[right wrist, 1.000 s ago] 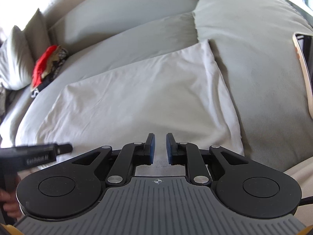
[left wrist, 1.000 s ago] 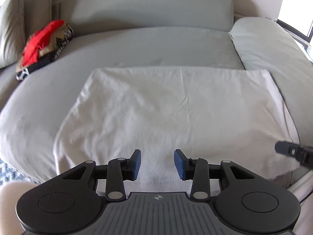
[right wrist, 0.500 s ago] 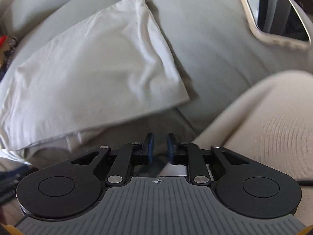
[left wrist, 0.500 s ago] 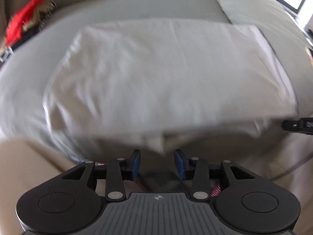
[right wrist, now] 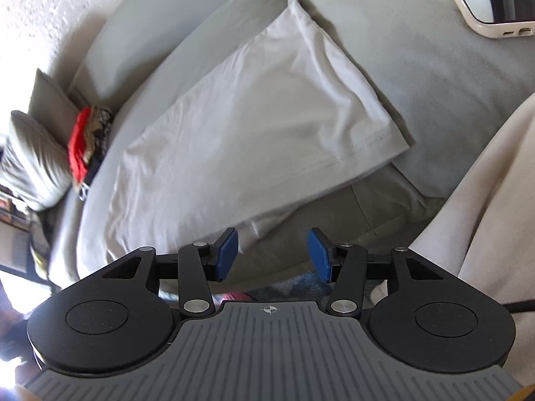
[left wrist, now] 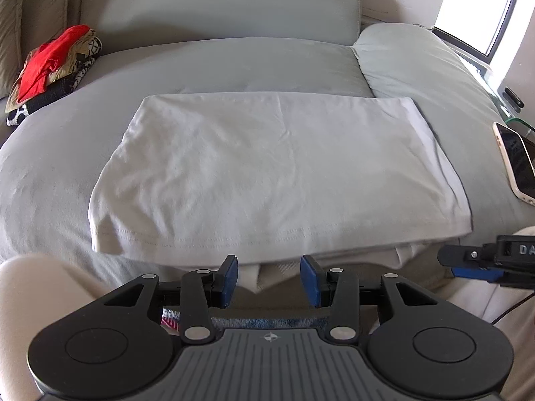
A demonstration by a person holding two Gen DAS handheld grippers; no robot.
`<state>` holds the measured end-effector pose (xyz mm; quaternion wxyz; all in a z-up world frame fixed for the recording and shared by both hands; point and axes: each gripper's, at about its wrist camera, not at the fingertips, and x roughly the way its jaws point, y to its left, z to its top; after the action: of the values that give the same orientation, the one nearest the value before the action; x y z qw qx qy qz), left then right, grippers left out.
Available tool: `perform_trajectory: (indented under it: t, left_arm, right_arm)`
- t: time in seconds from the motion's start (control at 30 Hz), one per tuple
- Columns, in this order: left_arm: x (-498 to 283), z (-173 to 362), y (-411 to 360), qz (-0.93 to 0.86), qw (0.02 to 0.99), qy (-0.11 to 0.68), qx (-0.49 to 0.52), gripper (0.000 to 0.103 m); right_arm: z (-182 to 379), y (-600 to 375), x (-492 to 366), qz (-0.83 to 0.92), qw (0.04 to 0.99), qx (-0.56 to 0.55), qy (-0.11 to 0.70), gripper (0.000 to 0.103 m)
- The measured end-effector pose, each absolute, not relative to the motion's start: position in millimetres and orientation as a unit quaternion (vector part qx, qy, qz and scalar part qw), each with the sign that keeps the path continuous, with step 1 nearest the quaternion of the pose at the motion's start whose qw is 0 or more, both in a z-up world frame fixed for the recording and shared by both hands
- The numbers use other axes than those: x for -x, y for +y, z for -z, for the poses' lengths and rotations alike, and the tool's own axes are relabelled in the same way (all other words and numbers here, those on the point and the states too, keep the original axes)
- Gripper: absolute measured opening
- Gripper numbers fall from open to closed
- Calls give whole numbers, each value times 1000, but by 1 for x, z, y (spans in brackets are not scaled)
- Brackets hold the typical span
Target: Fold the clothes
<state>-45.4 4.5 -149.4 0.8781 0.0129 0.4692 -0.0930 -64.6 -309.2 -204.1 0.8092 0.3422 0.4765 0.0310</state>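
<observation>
Lying folded on the sofa [left wrist: 234, 63], the shirt [left wrist: 277, 167] sits beyond both open tongs [left wrist: 269, 280].

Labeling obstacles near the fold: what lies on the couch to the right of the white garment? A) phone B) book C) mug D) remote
A: a phone in a pale case lies flat on the couch, apart from the garment's right edge.

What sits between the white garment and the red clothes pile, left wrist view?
Nothing: only bare grey couch cushion separates the white garment from the red clothes pile, seen in the left wrist view.
</observation>
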Motion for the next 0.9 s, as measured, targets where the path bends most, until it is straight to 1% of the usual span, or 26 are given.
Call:
perform_trajectory:
  t: [0.03, 0.1, 0.17, 0.33, 0.47, 0.53, 0.57, 0.6, 0.77, 0.83, 0.9]
  left_arm:
    - [42, 149, 5, 91, 879, 467, -11, 41]
    - [37, 150, 5, 87, 881, 465, -7, 42]
    - [34, 151, 7, 81, 882, 464, -4, 42]
    - [23, 156, 16, 61, 883, 466, 6, 43]
    - [11, 159, 23, 48, 888, 457, 14, 42]
    - [5, 163, 25, 49, 888, 457, 11, 39]
    - [2, 166, 25, 48, 885, 463, 8, 38]
    - [-2, 170, 26, 47, 882, 470, 6, 38]
    - [-8, 174, 31, 47, 876, 480, 10, 39]
    - [-8, 174, 30, 50, 876, 480, 3, 39]
    - [-9, 175, 30, 52, 875, 481, -2, 39]
  right_arm:
    - [204, -311, 66, -31, 807, -351, 473, 54]
    - [206, -317, 65, -27, 801, -376, 465, 64]
    - [210, -324, 66, -12, 796, -404, 451, 70]
    - [220, -352, 73, 24, 769, -485, 416, 71]
    - [244, -363, 73, 3, 703, -570, 424, 69]
    - [256, -358, 70, -18, 681, -594, 428, 68]
    - [261, -355, 67, -26, 679, -596, 428, 63]
    - [266, -352, 64, -30, 681, -594, 427, 61]
    - [289, -349, 56, -70, 670, -619, 403, 61]
    - [296, -349, 56, -81, 663, -632, 393, 58]
    - [302, -349, 58, -84, 655, -649, 379, 51]
